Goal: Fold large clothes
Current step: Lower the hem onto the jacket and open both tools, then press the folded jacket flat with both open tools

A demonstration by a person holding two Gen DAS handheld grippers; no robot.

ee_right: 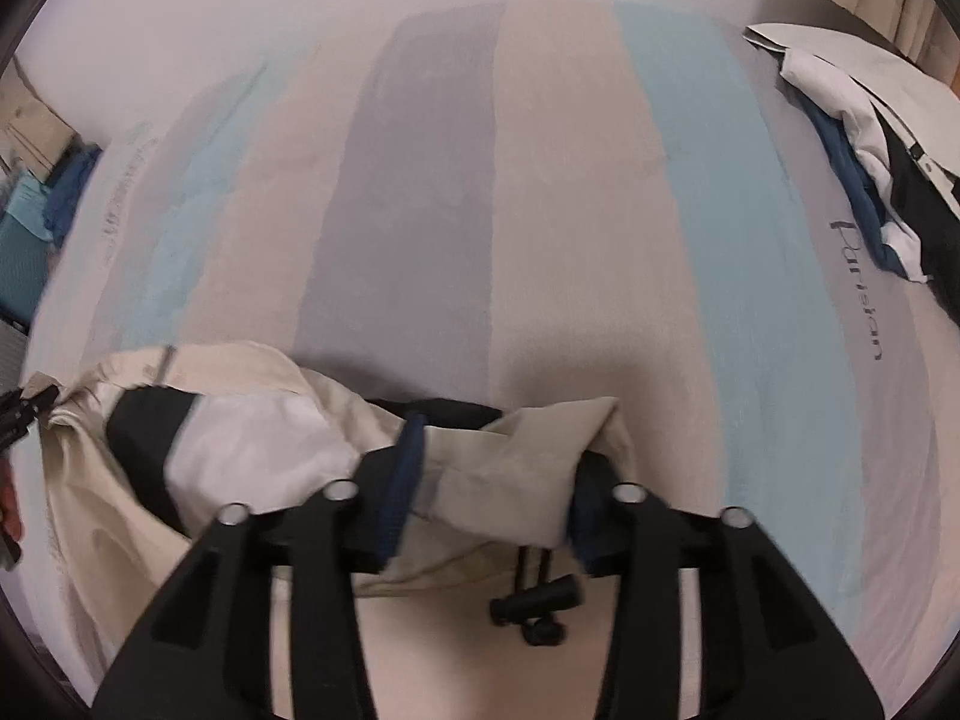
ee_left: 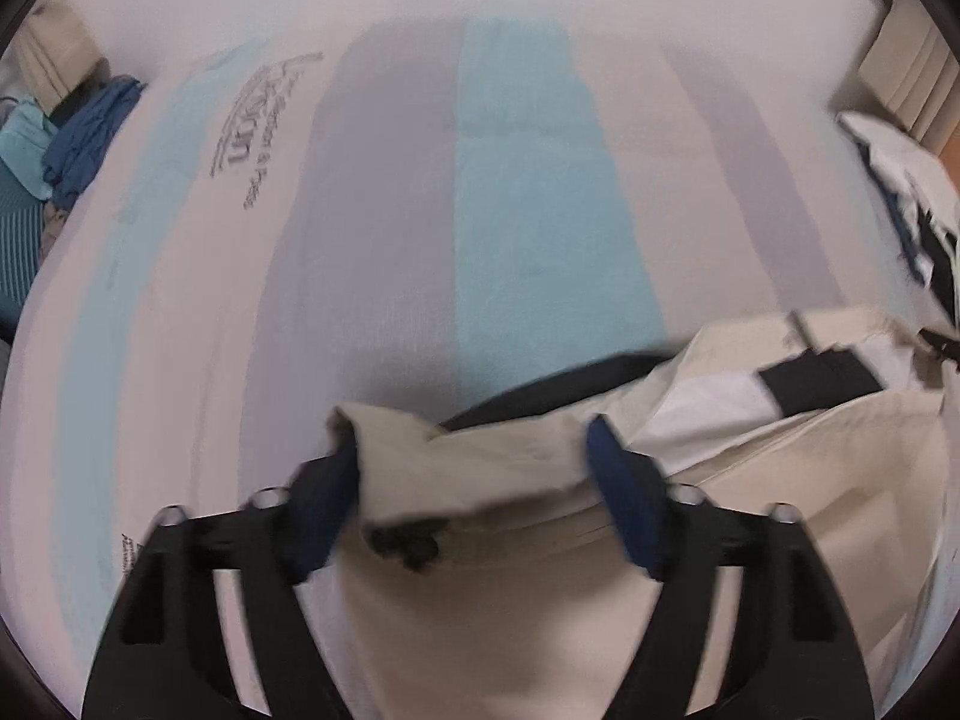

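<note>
- jacket (ee_left: 750,468): cream, with black and white panels; lies bunched on the near part of the bed, below both cameras.
- left gripper (ee_left: 474,486): fingers (ee_left: 324,516) set wide apart; a cream flap of the jacket lies between them and touches both blue pads. fabric is not squeezed; whether it is actually held, cannot tell.
- right gripper (ee_right: 492,492): fingers (ee_right: 396,492) likewise spread, a cream flap of the jacket (ee_right: 498,462) stretched across the gap and draped over the right pad. grip not confirmed.
- cord stopper (ee_right: 531,600): black, on a drawcord, hangs under the flap between the right fingers. a similar dark blur (ee_left: 408,543) sits under the left flap; too blurred to identify.
- bedspread (ee_left: 372,240): striped grey, cream and pale blue, with printed lettering near each side; covers the bed beyond the jacket.
- clothes pile (ee_right: 864,168): white, blue and black items, at the bed's right edge, well apart from the jacket.
- blue clothes (ee_left: 90,138): heaped off the bed's left edge.
- both views show motion blur.
</note>
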